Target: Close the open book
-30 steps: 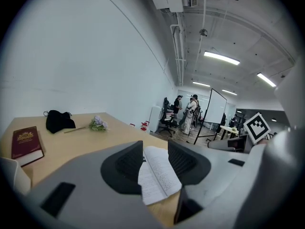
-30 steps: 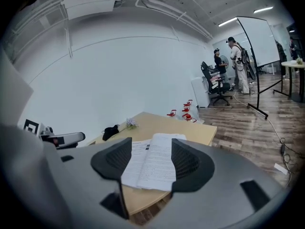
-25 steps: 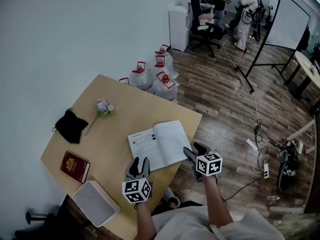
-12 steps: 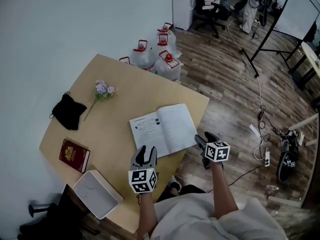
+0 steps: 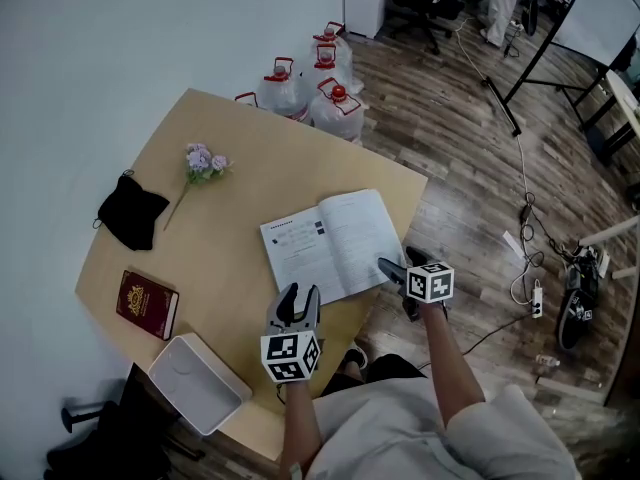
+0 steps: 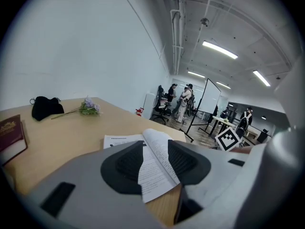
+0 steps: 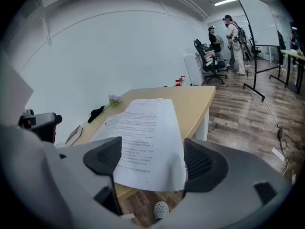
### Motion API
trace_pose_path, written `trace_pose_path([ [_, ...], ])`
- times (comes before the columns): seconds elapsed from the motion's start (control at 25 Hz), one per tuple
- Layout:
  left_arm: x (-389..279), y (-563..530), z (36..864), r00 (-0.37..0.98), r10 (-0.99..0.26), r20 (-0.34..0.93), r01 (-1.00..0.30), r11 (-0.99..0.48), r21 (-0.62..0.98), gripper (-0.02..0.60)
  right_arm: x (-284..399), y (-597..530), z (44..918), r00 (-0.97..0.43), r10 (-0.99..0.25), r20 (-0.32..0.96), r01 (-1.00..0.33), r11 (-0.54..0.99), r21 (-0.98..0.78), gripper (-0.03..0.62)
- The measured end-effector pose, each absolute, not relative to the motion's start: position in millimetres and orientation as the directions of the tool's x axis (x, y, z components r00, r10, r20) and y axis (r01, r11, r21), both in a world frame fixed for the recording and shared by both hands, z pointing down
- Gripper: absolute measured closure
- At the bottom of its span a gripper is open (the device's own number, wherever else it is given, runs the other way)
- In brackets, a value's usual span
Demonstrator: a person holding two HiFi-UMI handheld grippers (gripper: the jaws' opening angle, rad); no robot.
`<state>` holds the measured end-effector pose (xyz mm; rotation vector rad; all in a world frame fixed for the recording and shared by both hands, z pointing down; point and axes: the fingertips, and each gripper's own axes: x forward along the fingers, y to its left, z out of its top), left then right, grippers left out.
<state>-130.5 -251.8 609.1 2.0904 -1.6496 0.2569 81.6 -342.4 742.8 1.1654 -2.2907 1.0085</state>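
Observation:
The open book (image 5: 330,245) lies flat with white printed pages near the front right corner of the tan table (image 5: 230,218). My left gripper (image 5: 297,298) hovers just short of the book's near edge, its jaws open with a narrow gap; in the left gripper view the book (image 6: 125,140) shows beyond that gripper (image 6: 155,163). My right gripper (image 5: 393,267) is at the outer edge of the right page. Its jaws have just been opening and stand wide. In the right gripper view the near corner of the book (image 7: 145,123) lies between the right gripper (image 7: 152,163) jaws, not pressed by the pads.
A dark red book (image 5: 147,305) and a white box (image 5: 195,383) sit at the table's near left. A black pouch (image 5: 130,213) and a purple flower sprig (image 5: 203,163) lie further back. Water jugs (image 5: 310,93) stand on the floor behind; cables (image 5: 530,288) trail at right.
Both grippers have come down toward the table. The right one has reached the book's right page edge and spread its jaws wider; the left has closed in on the book's near edge.

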Motion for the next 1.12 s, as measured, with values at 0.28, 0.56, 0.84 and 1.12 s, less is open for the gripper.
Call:
trace_pose_path([
  [0.28,-147.8,-247.0,614.2,0.243,-0.874,0.421,-0.955,-0.140,0.260,0.408,84.7,-346.1,768.0,-0.470,-0.531,0.705,-0.874,0.391,-0.289,0.150],
  [0.56,-148.7,-241.7,625.6,0.264,-0.865,0.426,-0.947,-0.148,0.285,0.410,88.1,-342.8,791.5,-0.483,-0.513,0.710,-0.875,0.302,-0.378,0.146],
  [0.84,-152.0,-240.9,626.1,0.264,-0.865,0.426,-0.946,-0.147,0.288,0.410,100.3,-338.7,800.8,-0.522,-0.531,0.667,-0.842,0.196,-0.503,0.148],
  [1.12,-157.0,-240.1,627.3,0.250,-0.868,0.429,-0.948,-0.129,0.291,0.413,106.6,-336.2,805.9,-0.581,-0.530,0.618,-0.770,0.111,-0.628,0.182],
])
